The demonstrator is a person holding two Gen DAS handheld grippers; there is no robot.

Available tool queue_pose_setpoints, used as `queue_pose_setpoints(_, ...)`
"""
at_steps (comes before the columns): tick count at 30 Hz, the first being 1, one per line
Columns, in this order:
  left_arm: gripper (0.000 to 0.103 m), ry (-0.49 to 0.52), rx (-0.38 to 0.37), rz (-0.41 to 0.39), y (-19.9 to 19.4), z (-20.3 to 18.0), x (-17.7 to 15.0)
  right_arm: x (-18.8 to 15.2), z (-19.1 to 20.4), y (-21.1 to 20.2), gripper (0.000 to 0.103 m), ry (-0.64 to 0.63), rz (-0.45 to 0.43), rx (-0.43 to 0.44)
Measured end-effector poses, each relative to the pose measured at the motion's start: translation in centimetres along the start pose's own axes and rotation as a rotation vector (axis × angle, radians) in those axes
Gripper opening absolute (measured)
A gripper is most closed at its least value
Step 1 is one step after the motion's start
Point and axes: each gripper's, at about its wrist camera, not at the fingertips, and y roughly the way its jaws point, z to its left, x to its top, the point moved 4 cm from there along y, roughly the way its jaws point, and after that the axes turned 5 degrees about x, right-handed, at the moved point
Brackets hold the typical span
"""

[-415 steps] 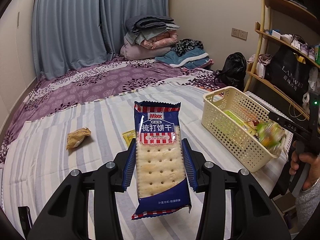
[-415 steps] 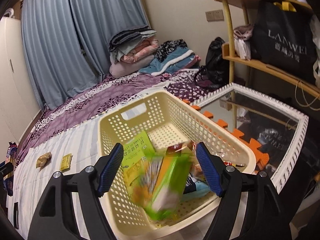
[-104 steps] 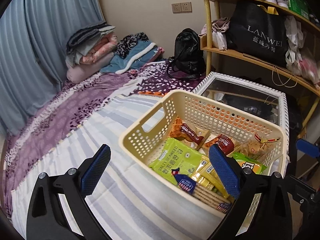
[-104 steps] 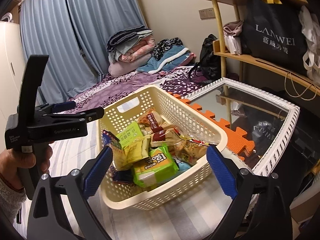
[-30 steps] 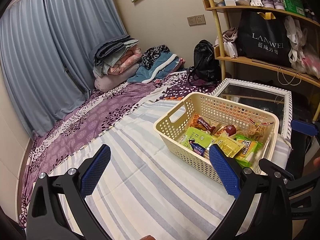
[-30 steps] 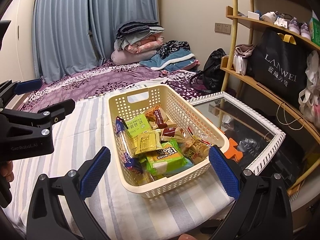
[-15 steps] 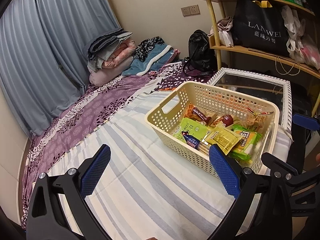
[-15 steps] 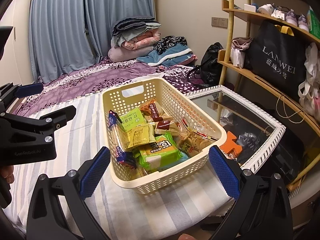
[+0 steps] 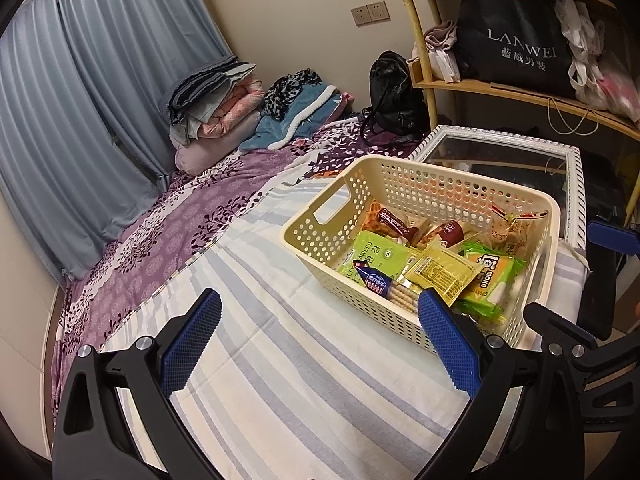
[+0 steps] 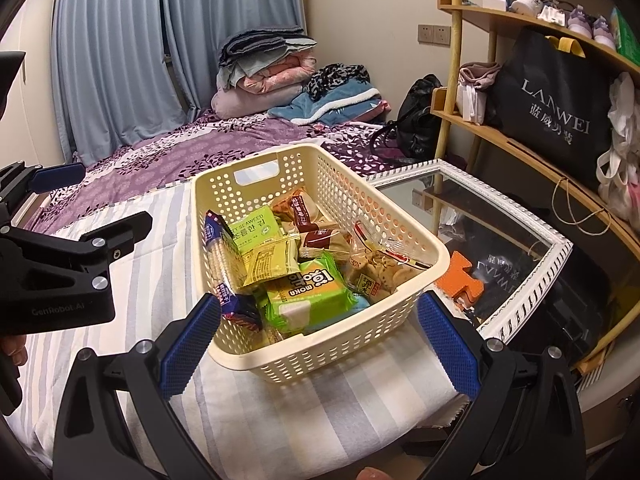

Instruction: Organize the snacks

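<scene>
Left wrist view
Left claw (image 9: 316, 344): spread wide, nothing between its blue pads (image 9: 191, 344), held over the striped sheet (image 9: 304, 392).
Basket (image 9: 320, 240): cream, perforated, at 1 o'clock of the claw, resting on the sheet near the bed's edge.
Snacks: green seaweed pack (image 9: 374, 258), yellow packet (image 9: 442, 270), blue biscuit sleeve (image 9: 386, 286), green wafer pack (image 9: 490, 276), all inside the basket.
Right claw (image 9: 576, 280): only partly seen at 3 o'clock, just beside the basket's near end.
Mirror (image 9: 504, 156): white-framed, beyond the basket at 1 o'clock.

Right wrist view
Right claw (image 10: 318, 344): spread wide, holding nothing, its pads (image 10: 448, 346) flanking the basket's (image 10: 360, 344) near end without touching it.
Snacks: seaweed pack (image 10: 252, 228), yellow packet (image 10: 272, 264), wafer pack (image 10: 310, 294) and biscuit sleeve (image 10: 224, 264) piled in the basket.
Left claw (image 10: 76, 216): at 9 o'clock, fingers apart, beside the basket.
Shelf (image 10: 516, 148): at 2 o'clock, carrying a black bag (image 10: 556, 112).
</scene>
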Motion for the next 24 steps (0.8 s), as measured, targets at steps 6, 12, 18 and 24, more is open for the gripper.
queue_pose_setpoints(6,0.1,0.013,-0.003,0.001,0.1,-0.5,0.1,-0.1,-0.2,0.1,0.098,0.007,0.003,0.001)
queue_pose_setpoints(12,0.1,0.025,-0.009,0.003,0.3,-1.0,0.2,-0.3,-0.4,0.4,0.098,0.01,0.007,0.001)
queue_pose_setpoints(18,0.1,0.035,-0.016,0.005,0.5,-1.5,0.1,-0.5,-0.6,0.6,0.098,0.015,0.012,-0.001)
queue_pose_setpoints(24,0.1,0.034,-0.041,0.016,0.7,-2.0,-0.1,-0.5,-0.8,0.7,0.098,0.018,0.015,-0.002)
